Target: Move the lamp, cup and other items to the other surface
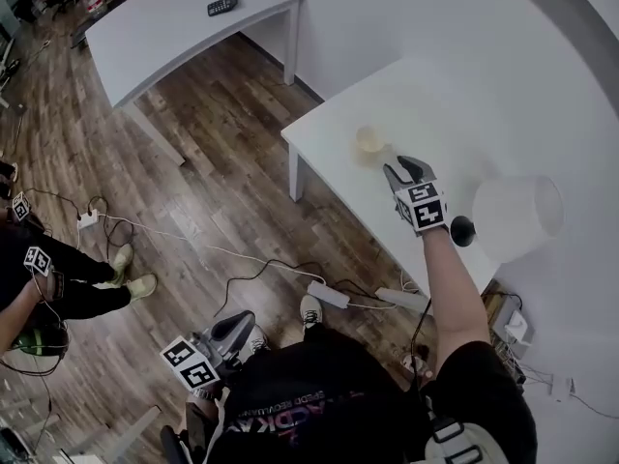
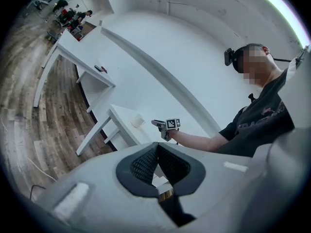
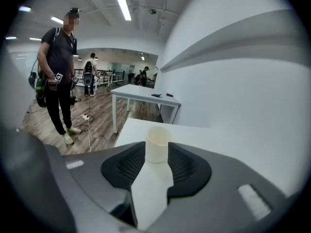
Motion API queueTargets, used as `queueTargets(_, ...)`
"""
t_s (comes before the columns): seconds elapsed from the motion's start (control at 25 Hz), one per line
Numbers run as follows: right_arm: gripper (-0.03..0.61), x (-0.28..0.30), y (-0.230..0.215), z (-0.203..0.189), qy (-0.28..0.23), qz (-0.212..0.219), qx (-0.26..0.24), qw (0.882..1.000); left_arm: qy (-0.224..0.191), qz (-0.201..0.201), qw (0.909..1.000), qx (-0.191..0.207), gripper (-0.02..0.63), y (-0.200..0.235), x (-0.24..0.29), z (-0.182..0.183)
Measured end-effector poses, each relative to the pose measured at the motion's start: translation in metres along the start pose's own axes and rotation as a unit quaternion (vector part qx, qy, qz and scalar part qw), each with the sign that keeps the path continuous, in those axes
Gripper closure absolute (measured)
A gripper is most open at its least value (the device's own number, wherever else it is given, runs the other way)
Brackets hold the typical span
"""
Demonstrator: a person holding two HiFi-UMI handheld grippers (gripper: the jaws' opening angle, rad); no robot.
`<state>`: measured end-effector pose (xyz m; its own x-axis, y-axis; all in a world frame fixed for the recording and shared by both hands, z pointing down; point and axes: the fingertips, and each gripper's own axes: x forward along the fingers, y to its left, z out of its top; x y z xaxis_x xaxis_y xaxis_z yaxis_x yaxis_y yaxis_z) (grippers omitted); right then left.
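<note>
Cream-white, the cup (image 3: 158,143) stands just beyond the pads of my right claw (image 1: 404,169). Its jaws are spread and press on nothing. The cup sits mid-frame in the right gripper view, on the near table (image 1: 329,138). I see nothing inside it, though its inside barely shows. My left claw (image 2: 156,148) hangs low with its jaws together, empty. At the right of the head view, the lamp (image 1: 517,216) stands on that same table. I judge nothing has been moved yet. The far table (image 1: 164,37), upper left, carries a small dark item (image 1: 222,5).
</note>
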<state>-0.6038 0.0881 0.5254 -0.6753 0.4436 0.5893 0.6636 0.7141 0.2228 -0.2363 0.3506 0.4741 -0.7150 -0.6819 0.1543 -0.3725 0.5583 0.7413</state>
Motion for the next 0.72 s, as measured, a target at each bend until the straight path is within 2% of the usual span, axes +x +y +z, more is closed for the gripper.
queueTargets(0.12,0.423,0.033,-0.021,-0.016,0.044,0.019,-0.041,0.998,0.006,0.019,0.9998,-0.008,0.614,0.002,0.006,-0.004)
queueTargets(0.28,0.422,0.065,-0.032,-0.026,0.094,0.056,-0.104,0.988,0.012,0.032,0.9994,-0.009,0.614,0.004,0.016,0.0)
queueTargets(0.4,0.413,0.08,-0.032,-0.036,0.122,0.084,-0.157,0.976,0.019,0.037,0.9991,-0.013,0.614,0.004,0.022,0.001)
queueTargets(0.52,0.41,0.092,-0.033,-0.049,0.153,0.1,-0.222,0.958,0.024,0.04,0.9987,-0.018,0.614,0.004,0.028,-0.002)
queueTargets(0.6,0.407,0.1,-0.034,-0.055,0.165,0.113,-0.244,0.949,0.026,0.043,0.9985,-0.02,0.614,0.004,0.032,-0.004)
queueTargets(0.72,0.405,0.107,-0.033,-0.057,0.173,0.126,-0.258,0.942,0.028,0.046,0.9983,-0.024,0.614,0.004,0.036,-0.006)
